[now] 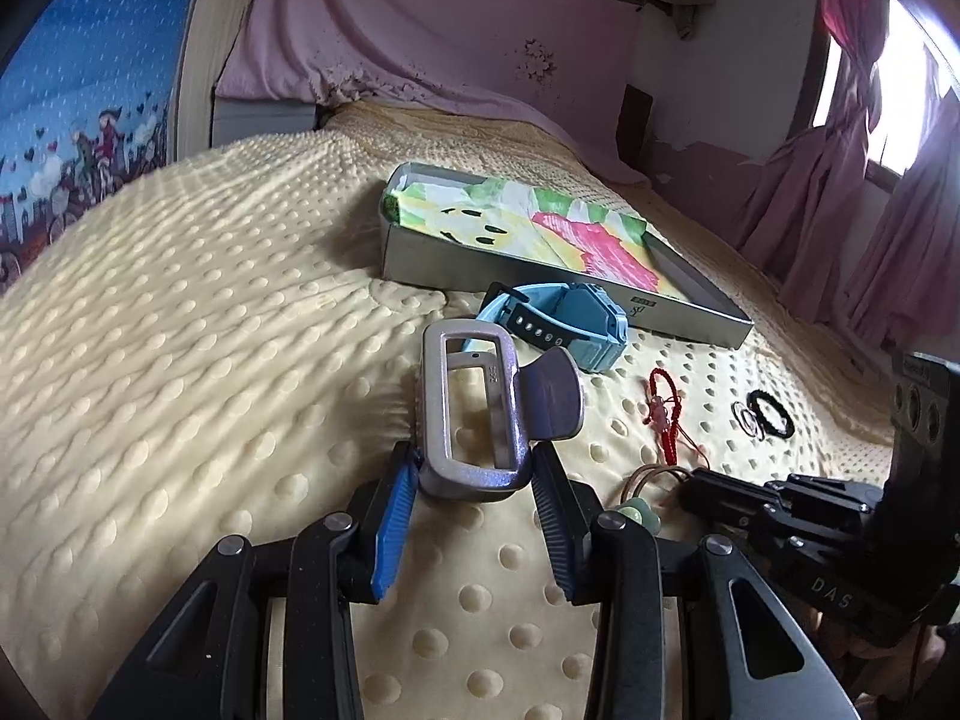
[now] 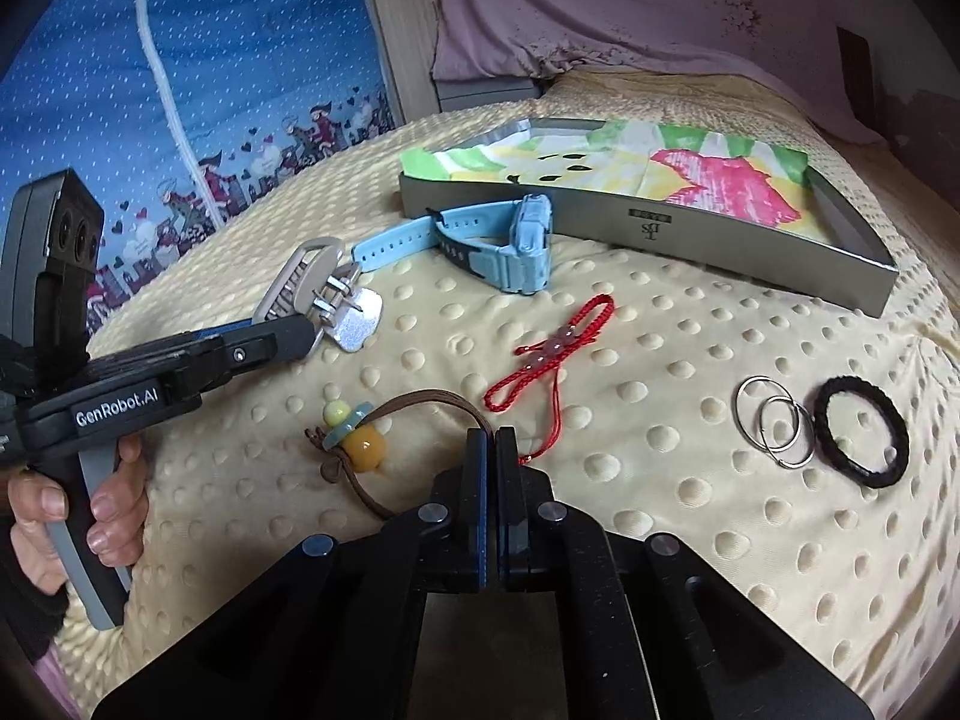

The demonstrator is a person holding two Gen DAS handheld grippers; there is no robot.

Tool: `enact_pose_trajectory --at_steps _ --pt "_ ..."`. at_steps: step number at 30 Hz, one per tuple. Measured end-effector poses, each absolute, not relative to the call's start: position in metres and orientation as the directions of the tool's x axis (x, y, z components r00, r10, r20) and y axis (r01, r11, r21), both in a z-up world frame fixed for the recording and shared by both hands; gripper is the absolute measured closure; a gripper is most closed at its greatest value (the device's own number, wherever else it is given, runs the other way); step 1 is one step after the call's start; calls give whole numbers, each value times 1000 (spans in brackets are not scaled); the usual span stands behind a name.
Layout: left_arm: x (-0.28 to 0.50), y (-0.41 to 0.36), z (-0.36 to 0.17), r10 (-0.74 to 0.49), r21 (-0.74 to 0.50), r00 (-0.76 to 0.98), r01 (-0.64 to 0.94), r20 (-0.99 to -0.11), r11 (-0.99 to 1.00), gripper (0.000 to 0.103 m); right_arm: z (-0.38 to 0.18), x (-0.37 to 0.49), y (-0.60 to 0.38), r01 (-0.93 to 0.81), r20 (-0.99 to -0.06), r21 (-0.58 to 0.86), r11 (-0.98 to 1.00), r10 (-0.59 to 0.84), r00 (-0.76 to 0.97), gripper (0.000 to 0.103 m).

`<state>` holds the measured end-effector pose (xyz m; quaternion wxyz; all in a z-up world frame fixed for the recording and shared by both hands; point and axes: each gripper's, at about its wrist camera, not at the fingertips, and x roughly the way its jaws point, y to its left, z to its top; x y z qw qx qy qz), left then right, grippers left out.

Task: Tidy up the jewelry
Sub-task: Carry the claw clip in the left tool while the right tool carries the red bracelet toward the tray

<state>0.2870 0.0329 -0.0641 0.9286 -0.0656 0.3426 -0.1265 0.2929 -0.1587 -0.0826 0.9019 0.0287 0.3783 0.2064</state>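
Observation:
My left gripper is shut on a silver-grey hair claw clip and holds it just above the yellow dotted blanket; the clip also shows in the right wrist view. My right gripper is shut and empty, fingertips next to a brown cord bracelet with yellow and green beads and the tail of a red cord bracelet. A light blue watch lies in front of the grey tray box, which is lined with colourful paper. Two silver hoops and a black hair tie lie to the right.
The yellow dotted blanket covers a bed. A blue patterned curtain hangs on the left, and a pink sheet lies at the bed's far end. Pink curtains and a window are on the right.

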Motion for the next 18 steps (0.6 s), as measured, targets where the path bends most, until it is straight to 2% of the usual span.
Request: enact_pose_trajectory --at_steps 3,11,18 --pt "286 27 -62 -270 -180 740 202 -616 963 66 -84 293 -162 -340 -662 225 913 400 634 100" --pt "295 28 -65 -279 -199 732 196 -622 960 66 -84 289 -171 -311 -657 226 923 380 652 100" --pt "286 25 -63 -301 -209 755 218 -582 953 68 -85 289 -175 -309 -643 247 919 394 657 100"
